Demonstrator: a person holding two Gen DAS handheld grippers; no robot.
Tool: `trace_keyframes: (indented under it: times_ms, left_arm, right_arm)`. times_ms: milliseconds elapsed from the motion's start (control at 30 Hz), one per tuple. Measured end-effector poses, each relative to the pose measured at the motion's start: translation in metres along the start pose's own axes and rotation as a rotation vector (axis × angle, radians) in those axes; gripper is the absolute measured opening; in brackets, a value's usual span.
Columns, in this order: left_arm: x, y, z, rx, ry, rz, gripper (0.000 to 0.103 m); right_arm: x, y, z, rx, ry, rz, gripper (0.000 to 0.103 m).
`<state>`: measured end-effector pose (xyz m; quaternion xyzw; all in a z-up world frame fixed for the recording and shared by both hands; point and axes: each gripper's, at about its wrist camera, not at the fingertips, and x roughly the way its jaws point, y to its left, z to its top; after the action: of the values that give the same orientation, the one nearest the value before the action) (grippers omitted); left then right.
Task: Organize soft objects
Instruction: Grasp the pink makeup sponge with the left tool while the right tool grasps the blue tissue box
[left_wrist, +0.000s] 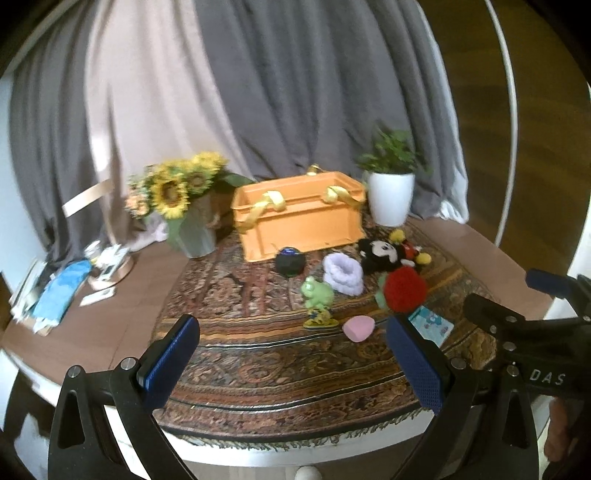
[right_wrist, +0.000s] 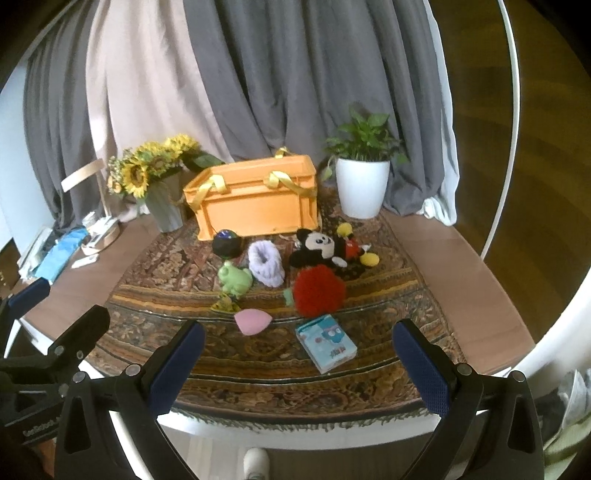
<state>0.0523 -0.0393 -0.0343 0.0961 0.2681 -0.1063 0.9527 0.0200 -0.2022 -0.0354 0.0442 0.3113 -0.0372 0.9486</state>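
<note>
An orange crate with yellow ribbon handles stands at the back of a patterned rug. In front of it lie a Mickey Mouse plush, a red fluffy ball, a lilac fuzzy slipper, a green frog toy, a dark ball, a pink sponge and a small blue-white packet. My left gripper is open and empty over the rug's near edge. My right gripper is open and empty, just short of the packet.
A sunflower vase stands left of the crate and a white potted plant right of it. Papers and small items clutter the table's far left. Grey curtains hang behind. The right gripper's body shows at the left view's right edge.
</note>
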Motion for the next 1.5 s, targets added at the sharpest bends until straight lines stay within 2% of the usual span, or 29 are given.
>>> trace_keyframes:
  times_ms: [200,400,633,833,900,1233,1367,1500]
  left_arm:
    - [0.041,-0.008,0.0,0.079,0.035,-0.075,0.103]
    - [0.086,-0.024,-0.006,0.213,0.065,-0.133,0.101]
    - [0.134,-0.045,-0.018,0.395,0.11,-0.228,0.086]
    - [0.165,-0.062,-0.029,0.502,0.154,-0.309,0.077]
    - [0.172,-0.066,-0.032,0.517,0.166,-0.33,0.077]
    - [0.2,-0.076,-0.038,0.531,0.225,-0.419,0.062]
    - [0.206,-0.077,-0.041,0.527,0.237,-0.435,0.058]
    - [0.213,-0.077,-0.043,0.511,0.259,-0.458,0.043]
  right_arm:
    - [0.031,-0.005,-0.002,0.015,0.047,-0.024,0.102]
    - [0.069,-0.012,-0.007,0.022,0.111,-0.054,0.102]
    - [0.115,-0.021,-0.016,0.0,0.193,-0.08,0.102]
    - [0.148,-0.024,-0.026,-0.044,0.256,-0.088,0.101]
    - [0.156,-0.024,-0.029,-0.062,0.274,-0.088,0.1]
    - [0.182,-0.025,-0.034,-0.083,0.332,-0.07,0.095]
    - [0.191,-0.025,-0.036,-0.095,0.352,-0.058,0.082]
    - [0.198,-0.025,-0.04,-0.083,0.38,-0.041,0.072]
